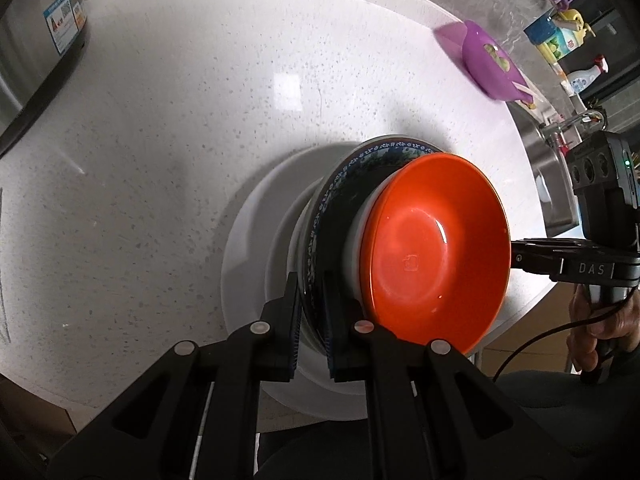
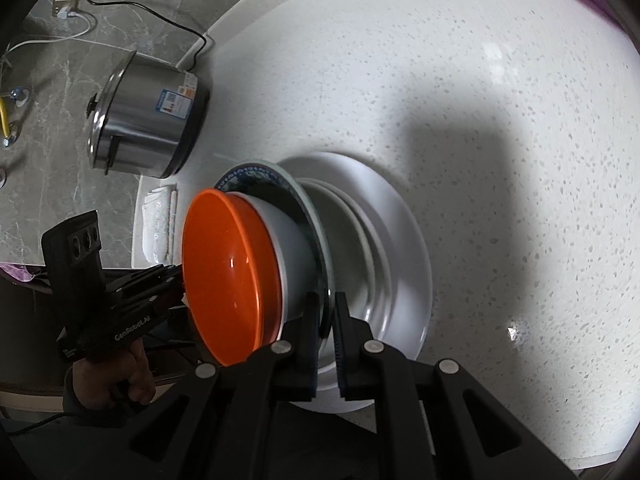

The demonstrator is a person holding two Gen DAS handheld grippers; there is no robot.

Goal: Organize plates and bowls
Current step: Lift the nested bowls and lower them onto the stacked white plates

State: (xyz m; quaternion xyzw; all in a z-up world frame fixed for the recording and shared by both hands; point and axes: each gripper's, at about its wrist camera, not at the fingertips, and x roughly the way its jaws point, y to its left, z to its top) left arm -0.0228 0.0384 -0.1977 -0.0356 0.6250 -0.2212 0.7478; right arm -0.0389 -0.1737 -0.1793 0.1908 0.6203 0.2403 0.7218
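A blue-patterned plate [image 1: 340, 184] carries a white bowl [image 1: 354, 236] with an orange bowl [image 1: 432, 252] nested in it. My left gripper [image 1: 312, 300] is shut on the plate's rim. My right gripper [image 2: 327, 304] is shut on the opposite rim of the same plate [image 2: 256, 172]; the orange bowl [image 2: 228, 280] and white bowl [image 2: 292, 248] show there too. The stack is held just above a large white plate [image 1: 248, 248], also seen in the right wrist view [image 2: 404, 240], which lies on the white speckled counter [image 1: 180, 120] and holds a smaller white plate [image 2: 356, 236]. Each gripper is visible from the other's camera.
A steel rice cooker [image 2: 148, 116] stands at the counter's back left, with a folded white towel [image 2: 158, 224] near it. A purple bowl [image 1: 492, 64] sits at the far right edge. A sink [image 1: 552, 172] and bottles [image 1: 560, 36] lie beyond.
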